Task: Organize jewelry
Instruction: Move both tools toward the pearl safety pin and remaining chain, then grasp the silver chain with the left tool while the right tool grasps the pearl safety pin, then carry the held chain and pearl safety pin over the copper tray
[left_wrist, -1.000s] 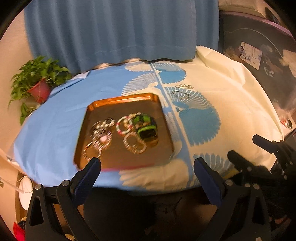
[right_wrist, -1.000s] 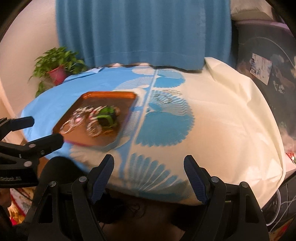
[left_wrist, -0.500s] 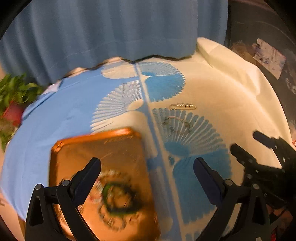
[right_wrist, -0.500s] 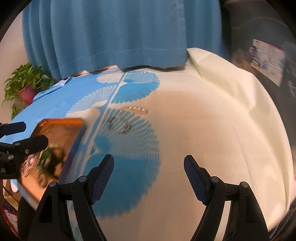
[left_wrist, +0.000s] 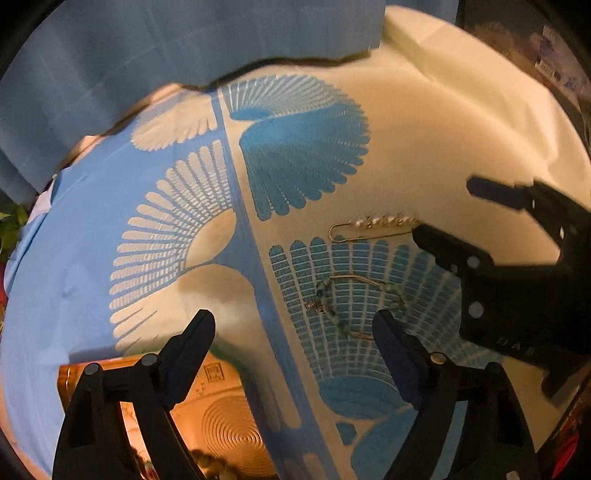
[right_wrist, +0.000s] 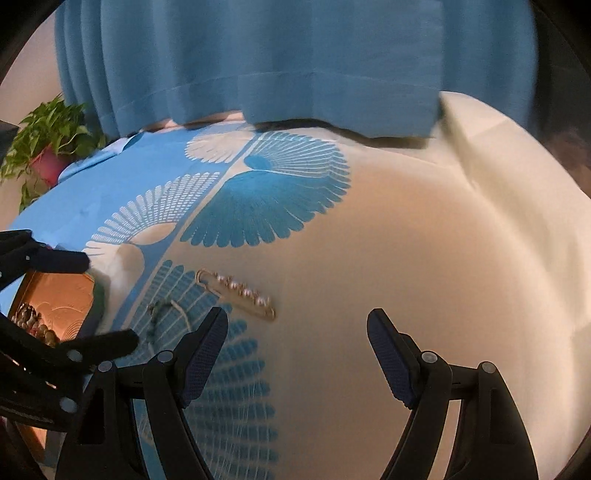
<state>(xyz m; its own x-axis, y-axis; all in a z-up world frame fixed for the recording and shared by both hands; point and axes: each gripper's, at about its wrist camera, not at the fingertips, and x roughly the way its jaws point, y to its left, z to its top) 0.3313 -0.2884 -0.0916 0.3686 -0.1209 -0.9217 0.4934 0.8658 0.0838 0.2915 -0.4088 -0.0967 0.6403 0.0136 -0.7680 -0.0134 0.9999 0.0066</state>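
Observation:
A thin chain with green beads (left_wrist: 343, 299) lies on the blue fan print of the cloth. A gold hairpin set with pearls (left_wrist: 373, 225) lies just beyond it. My left gripper (left_wrist: 291, 332) hovers over the chain with its jaws closing. The chain sits ahead near the right-hand finger and no pad presses on it. My right gripper (right_wrist: 297, 325) stands open and empty, the hairpin (right_wrist: 240, 291) just ahead of its left-hand finger. An orange tray (left_wrist: 221, 406) with beaded bracelets (left_wrist: 207, 461) shows at the lower left.
The table is draped in a blue and cream cloth (right_wrist: 424, 258). A blue curtain (right_wrist: 295, 55) hangs behind it. A potted plant (right_wrist: 48, 147) stands at the far left. Each gripper shows in the other's view: the right gripper (left_wrist: 458, 214), the left gripper (right_wrist: 110, 301).
Both grippers have moved away from the tray and down over the loose chain and hairpin. The tray has slid to the lower left of both views. The left jaws have narrowed a little.

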